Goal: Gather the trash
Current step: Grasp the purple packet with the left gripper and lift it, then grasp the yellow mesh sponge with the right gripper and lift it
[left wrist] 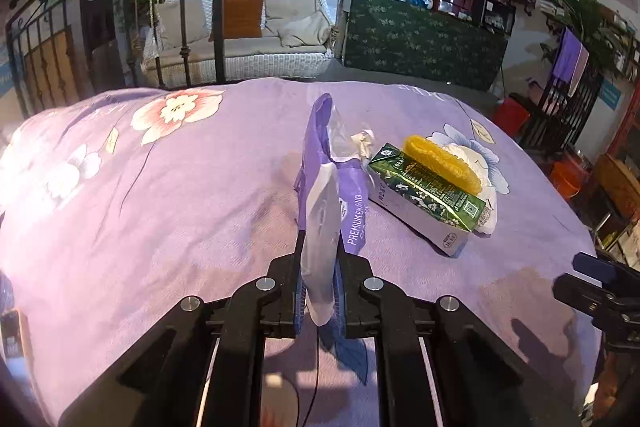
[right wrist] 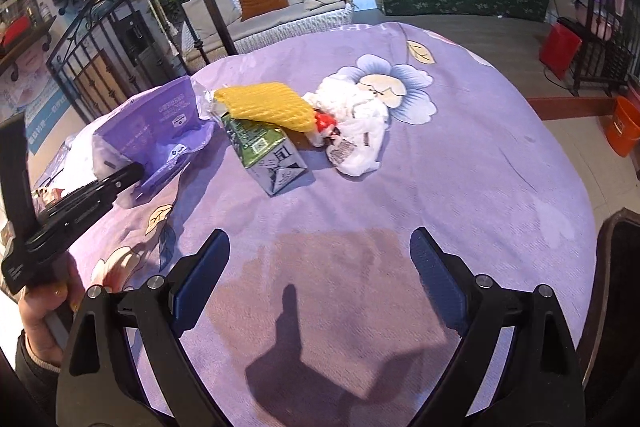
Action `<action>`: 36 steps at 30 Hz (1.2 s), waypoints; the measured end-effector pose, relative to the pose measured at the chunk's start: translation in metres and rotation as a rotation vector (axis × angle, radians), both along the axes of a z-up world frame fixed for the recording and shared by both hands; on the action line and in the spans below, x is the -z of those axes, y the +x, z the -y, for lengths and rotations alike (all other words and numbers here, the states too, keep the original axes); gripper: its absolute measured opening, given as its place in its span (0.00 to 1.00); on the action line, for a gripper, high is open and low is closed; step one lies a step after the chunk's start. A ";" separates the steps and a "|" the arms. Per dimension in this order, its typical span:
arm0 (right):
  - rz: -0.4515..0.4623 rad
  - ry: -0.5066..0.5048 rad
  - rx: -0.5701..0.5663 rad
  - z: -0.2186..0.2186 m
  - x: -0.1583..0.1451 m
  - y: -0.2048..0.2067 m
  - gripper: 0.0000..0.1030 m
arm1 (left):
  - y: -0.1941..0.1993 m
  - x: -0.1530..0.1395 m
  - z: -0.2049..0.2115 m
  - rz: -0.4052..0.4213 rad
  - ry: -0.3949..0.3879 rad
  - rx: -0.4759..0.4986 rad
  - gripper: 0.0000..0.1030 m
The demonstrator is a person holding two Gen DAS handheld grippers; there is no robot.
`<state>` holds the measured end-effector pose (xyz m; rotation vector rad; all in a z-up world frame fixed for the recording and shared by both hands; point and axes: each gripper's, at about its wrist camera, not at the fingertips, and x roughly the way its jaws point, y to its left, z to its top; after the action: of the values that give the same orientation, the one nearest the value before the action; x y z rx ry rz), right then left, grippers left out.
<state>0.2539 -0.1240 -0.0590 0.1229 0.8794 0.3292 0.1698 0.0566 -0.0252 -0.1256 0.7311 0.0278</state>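
Observation:
My left gripper (left wrist: 319,259) is shut on a purple plastic bag (left wrist: 320,187), which stands up edge-on between the pads. In the right wrist view the same bag (right wrist: 160,131) hangs from the left gripper (right wrist: 120,179) at the left, with a hand (right wrist: 44,307) on its handle. To the right of the bag lies a green and white drink carton (left wrist: 424,187) (right wrist: 268,155) under a yellow foam net (left wrist: 440,159) (right wrist: 268,105). Crumpled white plastic (right wrist: 356,123) lies beside them. My right gripper (right wrist: 320,255) is open over the bare cover, short of the pile.
Everything rests on a purple flowered bed cover (left wrist: 160,207). A black metal bed frame (left wrist: 80,39) rises at the far left, with a white wicker seat (left wrist: 248,39) behind. An orange bucket (right wrist: 624,127) and a red box (right wrist: 560,45) stand on the floor at the right.

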 end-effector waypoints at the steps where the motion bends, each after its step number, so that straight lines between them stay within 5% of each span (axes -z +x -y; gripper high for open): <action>1: 0.002 -0.003 -0.008 -0.004 0.000 0.002 0.88 | -0.003 0.000 -0.002 0.000 -0.017 -0.006 0.10; 14: 0.081 -0.100 -0.132 -0.063 -0.010 0.035 0.88 | -0.049 -0.013 -0.012 0.061 -0.038 -0.070 0.10; 18: 0.138 -0.179 -0.180 -0.087 -0.011 0.053 0.81 | -0.054 -0.014 -0.014 0.066 -0.053 -0.070 0.10; 23: 0.167 -0.260 -0.197 -0.108 -0.005 0.085 0.69 | -0.059 -0.014 -0.012 0.070 -0.056 -0.061 0.10; 31: 0.148 -0.296 -0.135 -0.106 0.000 0.113 0.18 | -0.064 -0.010 -0.006 0.072 -0.061 -0.039 0.10; 36: 0.192 -0.293 -0.105 -0.095 -0.009 0.101 0.13 | -0.064 -0.010 -0.007 0.077 -0.064 -0.023 0.10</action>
<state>0.3552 -0.0293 -0.0497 -0.2239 0.7356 0.3012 0.1055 0.0637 -0.0151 -0.1955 0.6535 0.0215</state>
